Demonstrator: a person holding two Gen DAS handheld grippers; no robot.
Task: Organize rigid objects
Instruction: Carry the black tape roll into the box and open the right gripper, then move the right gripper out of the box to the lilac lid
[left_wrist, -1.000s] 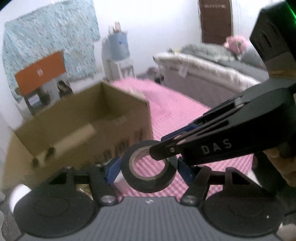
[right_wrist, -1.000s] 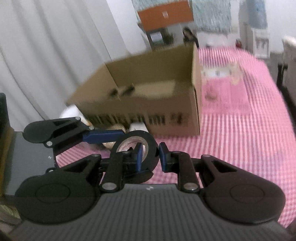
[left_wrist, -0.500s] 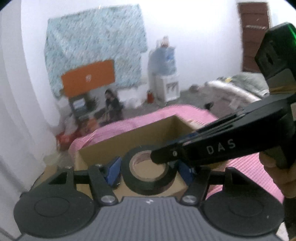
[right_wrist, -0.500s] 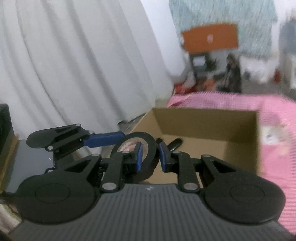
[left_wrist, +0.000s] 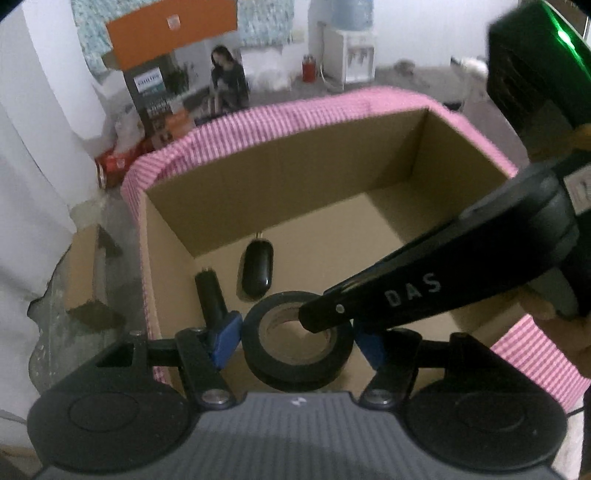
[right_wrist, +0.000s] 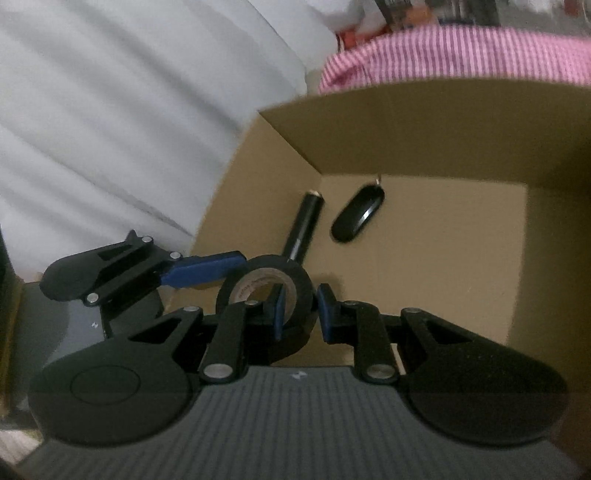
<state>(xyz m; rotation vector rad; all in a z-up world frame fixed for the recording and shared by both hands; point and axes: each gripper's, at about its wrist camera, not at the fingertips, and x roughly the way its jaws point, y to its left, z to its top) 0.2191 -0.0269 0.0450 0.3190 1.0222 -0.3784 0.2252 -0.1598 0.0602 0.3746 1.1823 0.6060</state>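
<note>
In the left wrist view, the left gripper (left_wrist: 297, 338) hangs above an open cardboard box (left_wrist: 280, 177), its blue pads on either side of a black tape roll (left_wrist: 297, 350). The left pad stands just beside the roll's outer edge with a sliver of gap, and the right pad is hidden behind the right gripper (left_wrist: 321, 314), so I cannot tell whether this gripper presses on the roll at all. The right gripper reaches in from the right, its dark arm crossing over the roll's hole. Ahead of the fingers, on the box floor, lie a black cylinder (left_wrist: 210, 295) and, just to its right, a black oval fob (left_wrist: 256, 271). Pink striped cloth (left_wrist: 258, 122) runs around the box's far side. In the right wrist view, the right gripper (right_wrist: 299, 310) pinches the tape roll's (right_wrist: 258, 291) wall, one pad inside the hole, one outside. The left gripper (right_wrist: 203, 271) comes in from the left, its blue finger touching the roll's edge. Beyond the fingers, the cylinder (right_wrist: 306, 221) and fob (right_wrist: 358, 214) lie inside the box (right_wrist: 424, 125).
</note>
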